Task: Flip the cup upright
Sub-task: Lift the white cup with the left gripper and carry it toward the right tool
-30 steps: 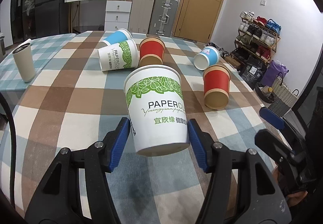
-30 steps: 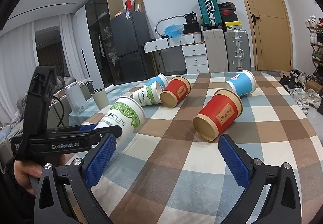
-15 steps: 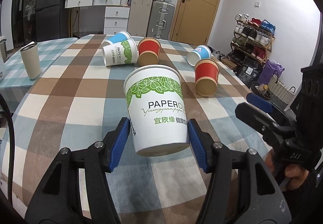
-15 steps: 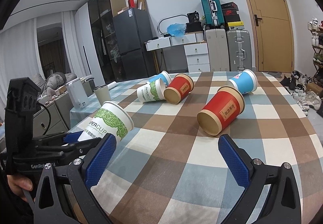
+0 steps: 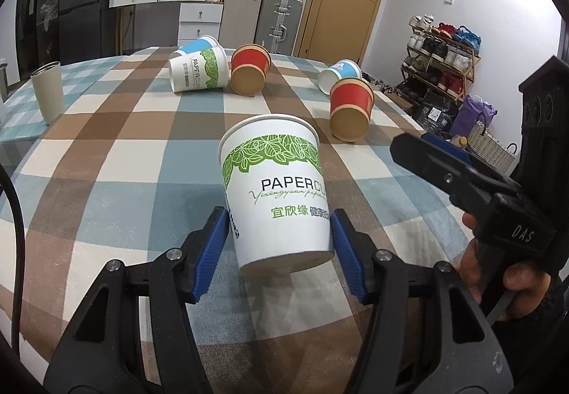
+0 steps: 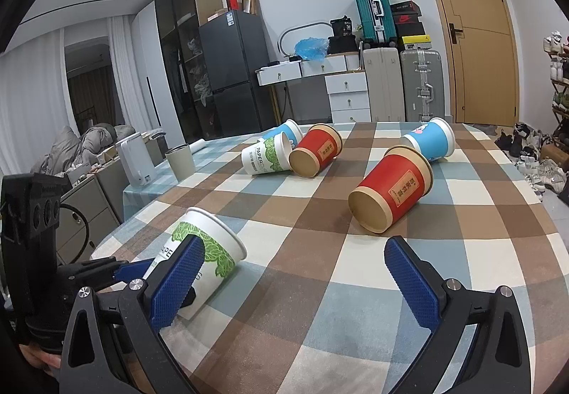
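My left gripper [image 5: 279, 244] is shut on a white paper cup with green leaves [image 5: 275, 187], gripped near its base. The cup leans with its mouth pointing away, low over the checked tablecloth. It also shows in the right wrist view [image 6: 209, 251], tilted at the table's near left corner, partly behind my blue finger pad [image 6: 177, 283]. My right gripper [image 6: 291, 283] is open and empty over the near table; in the left wrist view it [image 5: 437, 159] is at the right.
Several cups lie on their sides further back: a red one [image 6: 391, 195], a blue one [image 6: 430, 143], another red one [image 6: 316, 155], a white and green one [image 6: 265, 159]. A beige tumbler [image 5: 48, 95] stands at the far left. The table edge [image 6: 106, 241] is close.
The left gripper has lowered the cup toward the near table corner. The right gripper has moved closer to the left one. Neither gripper has changed its opening.
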Action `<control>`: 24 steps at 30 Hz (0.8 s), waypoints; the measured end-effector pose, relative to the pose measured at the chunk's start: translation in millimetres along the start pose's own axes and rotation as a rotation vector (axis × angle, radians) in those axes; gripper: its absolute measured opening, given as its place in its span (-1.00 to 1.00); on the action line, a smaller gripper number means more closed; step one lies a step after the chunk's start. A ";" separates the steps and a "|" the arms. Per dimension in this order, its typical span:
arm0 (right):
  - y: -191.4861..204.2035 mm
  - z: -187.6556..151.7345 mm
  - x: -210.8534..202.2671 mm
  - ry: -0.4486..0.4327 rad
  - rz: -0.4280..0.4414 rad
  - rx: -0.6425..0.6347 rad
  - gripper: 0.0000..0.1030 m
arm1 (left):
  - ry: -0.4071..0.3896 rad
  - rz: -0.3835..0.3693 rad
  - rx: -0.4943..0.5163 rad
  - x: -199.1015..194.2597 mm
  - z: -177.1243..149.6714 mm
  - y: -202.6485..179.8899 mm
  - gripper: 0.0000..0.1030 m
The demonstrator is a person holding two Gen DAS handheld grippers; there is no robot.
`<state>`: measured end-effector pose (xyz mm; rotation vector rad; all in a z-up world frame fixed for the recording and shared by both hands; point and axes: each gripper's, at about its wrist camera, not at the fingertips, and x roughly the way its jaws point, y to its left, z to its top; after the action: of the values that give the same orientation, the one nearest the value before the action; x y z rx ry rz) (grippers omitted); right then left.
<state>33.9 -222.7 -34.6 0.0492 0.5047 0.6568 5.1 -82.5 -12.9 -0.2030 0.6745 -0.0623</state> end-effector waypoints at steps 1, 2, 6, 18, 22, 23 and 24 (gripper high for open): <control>0.0 0.1 0.0 0.001 0.000 0.000 1.00 | 0.001 0.000 0.001 1.6 -0.4 0.0 0.10; 0.1 0.1 0.0 0.000 0.000 0.001 1.00 | -0.001 0.003 0.001 2.3 -1.4 -0.4 0.10; 0.1 0.1 0.2 0.000 0.000 0.001 1.00 | 0.007 0.001 -0.004 6.2 -2.0 0.1 0.10; -0.4 0.1 -0.6 0.000 0.005 0.010 1.00 | -0.027 -0.013 -0.023 -1.1 5.7 9.2 0.57; -0.3 0.7 -0.6 0.005 0.011 0.016 1.00 | -0.049 -0.018 -0.012 -10.4 11.5 14.8 0.64; -0.5 1.0 -0.7 0.007 0.012 0.018 1.00 | -0.059 -0.015 -0.011 -14.1 13.0 18.1 0.67; -0.4 1.7 -0.2 0.012 0.013 0.021 1.00 | -0.065 -0.014 -0.012 -16.1 14.4 21.2 0.68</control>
<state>34.8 -223.0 -33.1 0.0686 0.5235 0.6646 1.3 -57.4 3.6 -0.2202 0.6086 -0.0646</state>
